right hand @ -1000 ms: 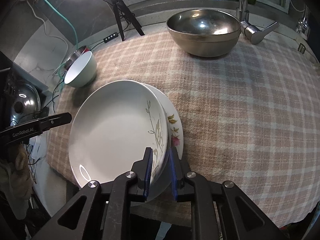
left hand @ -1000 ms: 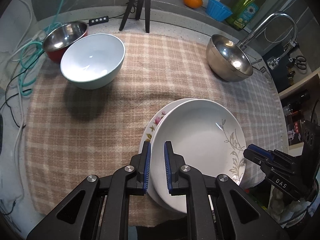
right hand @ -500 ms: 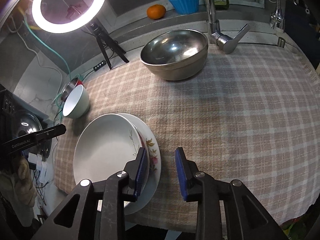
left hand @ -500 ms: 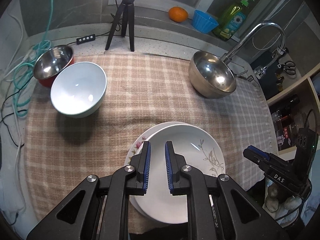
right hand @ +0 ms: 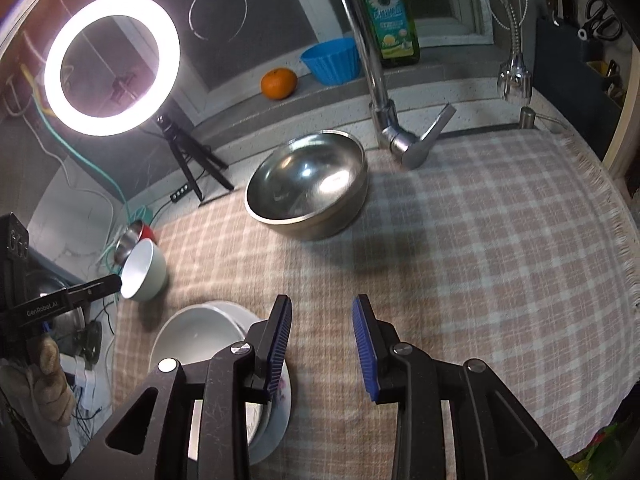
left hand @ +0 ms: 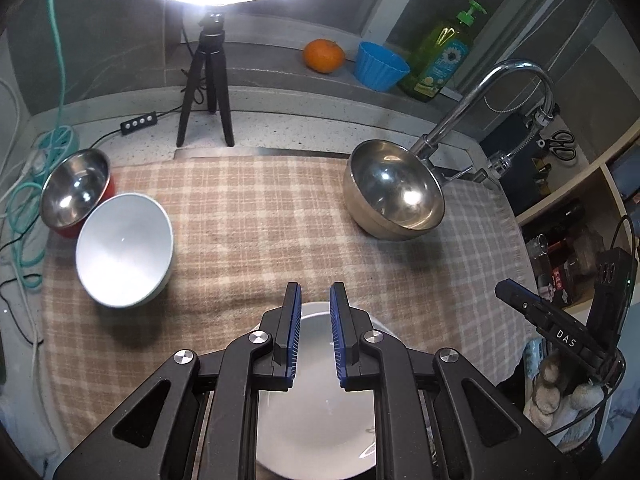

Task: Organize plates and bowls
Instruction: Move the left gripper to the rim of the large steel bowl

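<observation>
Two white plates lie stacked on the checked cloth (left hand: 248,216); the top plate (left hand: 316,412) sits under my left gripper (left hand: 315,304), and the stack shows in the right wrist view (right hand: 200,332) with the floral plate's rim (right hand: 282,404) beneath. My left gripper is open a small gap and empty, above the plates. My right gripper (right hand: 322,312) is open and empty, above the cloth just right of the stack. A pale green bowl (left hand: 124,250) (right hand: 144,270) leans on a small steel bowl (left hand: 76,192) at the left. A large steel bowl (left hand: 394,194) (right hand: 308,184) stands by the faucet.
A ring light on a tripod (left hand: 206,80) stands at the back. An orange (left hand: 323,55), a blue cup (left hand: 380,65) and a soap bottle (left hand: 440,52) are on the ledge. The faucet (right hand: 376,80) rises behind the large bowl. Cables (left hand: 24,184) lie at the left edge.
My right gripper has let go of the top plate, opened wide and pulled back and up. My left gripper has also risen and drawn back from the stack.
</observation>
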Motion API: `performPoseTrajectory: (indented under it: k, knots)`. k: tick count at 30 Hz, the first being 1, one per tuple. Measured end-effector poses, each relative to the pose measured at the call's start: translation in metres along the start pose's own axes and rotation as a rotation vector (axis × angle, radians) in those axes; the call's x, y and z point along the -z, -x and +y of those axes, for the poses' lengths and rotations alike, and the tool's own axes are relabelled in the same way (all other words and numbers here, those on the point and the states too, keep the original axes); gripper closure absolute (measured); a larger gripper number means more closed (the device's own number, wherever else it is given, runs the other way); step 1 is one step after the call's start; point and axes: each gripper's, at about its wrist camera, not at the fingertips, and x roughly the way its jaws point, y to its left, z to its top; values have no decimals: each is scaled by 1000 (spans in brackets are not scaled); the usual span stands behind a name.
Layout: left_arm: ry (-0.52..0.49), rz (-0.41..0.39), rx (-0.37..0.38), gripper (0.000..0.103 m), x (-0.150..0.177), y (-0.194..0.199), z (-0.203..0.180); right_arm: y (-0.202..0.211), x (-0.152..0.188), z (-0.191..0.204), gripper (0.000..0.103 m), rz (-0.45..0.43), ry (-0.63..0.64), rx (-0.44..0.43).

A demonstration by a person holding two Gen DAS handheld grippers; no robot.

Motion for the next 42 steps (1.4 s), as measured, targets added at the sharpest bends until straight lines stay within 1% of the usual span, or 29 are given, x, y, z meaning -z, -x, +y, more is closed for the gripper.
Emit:
performPoseTrajectory:
  k: [4,8,15,17,22,28,32,35,38,42]
  knots:
    - [-26,11,17,90,-20,-15,-11,-6,-20,-4,74,-19,-20,-2]
    - [-27,29,36,90,-38,-31,-14,-15,-37,-8,74,-25,-42,2]
    - [-17,71,59,90,-67,-65,-16,-41,-57,-16,74,5,-90,-3]
    - [-15,85,65,87,-73,-74,-17,-47,-60,-18,74,14,-104,-3]
    - [-14,110,81,87,-89,-94,-16,-64,-70,-27,74,39,-161,-17]
    - [-34,142,80,86,-104,-117,-20,-84,-79,-37,74,65,-225,-31]
    - [-40,152,63,86,-111,-129,-19,-96,-84,-43,74,82,-260,-42]
    - [-47,163,50,86,-114,-137,-18,-103,-88,-44,74,89,-266,-34]
    - [-46,183,57,86,-115,-146,-18,-109,-89,-45,74,98,-267,-28]
    - [-50,190,55,86,-116,-152,-19,-118,-92,-45,74,118,-264,-21]
